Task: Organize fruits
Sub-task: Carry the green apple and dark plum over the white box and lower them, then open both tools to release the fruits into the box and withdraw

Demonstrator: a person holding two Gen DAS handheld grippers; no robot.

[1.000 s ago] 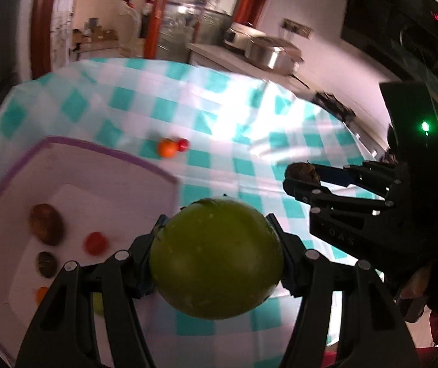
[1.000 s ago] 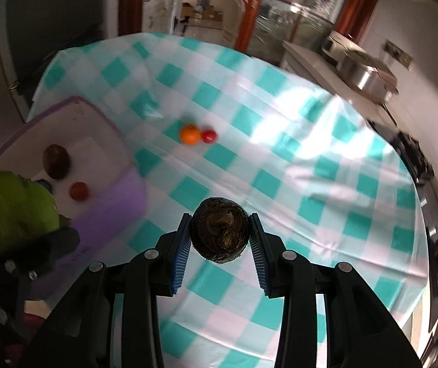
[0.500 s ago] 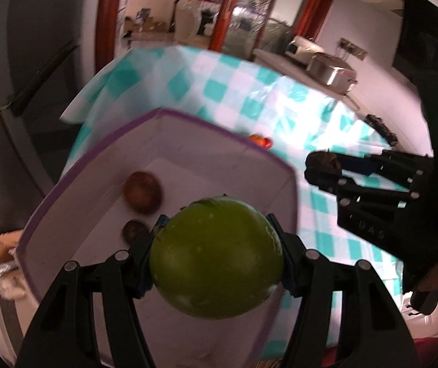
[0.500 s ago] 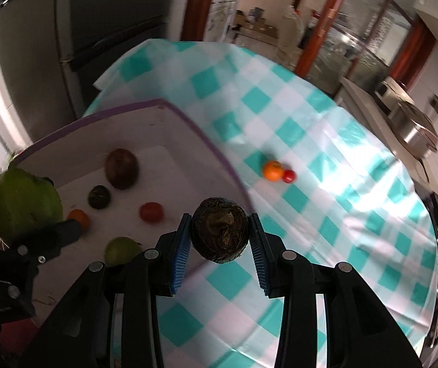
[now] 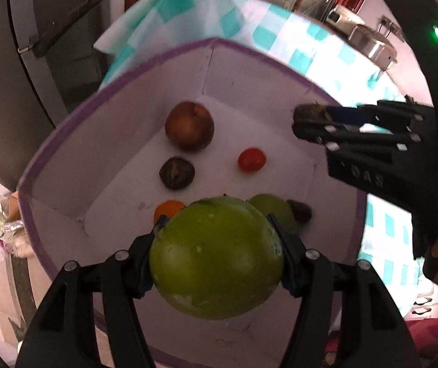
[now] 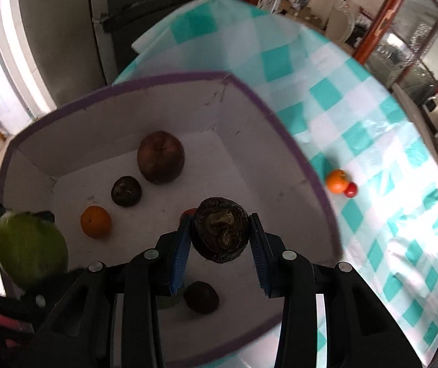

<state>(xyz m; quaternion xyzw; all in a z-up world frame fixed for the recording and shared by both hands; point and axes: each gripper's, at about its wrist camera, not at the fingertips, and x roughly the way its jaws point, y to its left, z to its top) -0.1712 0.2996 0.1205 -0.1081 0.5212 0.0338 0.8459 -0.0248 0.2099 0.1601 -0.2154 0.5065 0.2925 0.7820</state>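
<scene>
Green fruit (image 5: 217, 265) fills the left jaws; right jaws pinch a dark fruit (image 6: 221, 233).

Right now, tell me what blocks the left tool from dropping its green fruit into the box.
Nothing visible covers the box. The left tool holds the green fruit above its floor, but a smaller green fruit and an orange lie below.

Checked-cloth table (image 6: 326, 98), purple-rimmed box (image 6: 280, 122), orange (image 6: 336, 180) & sm. tomato (image 6: 351, 189) touching
</scene>
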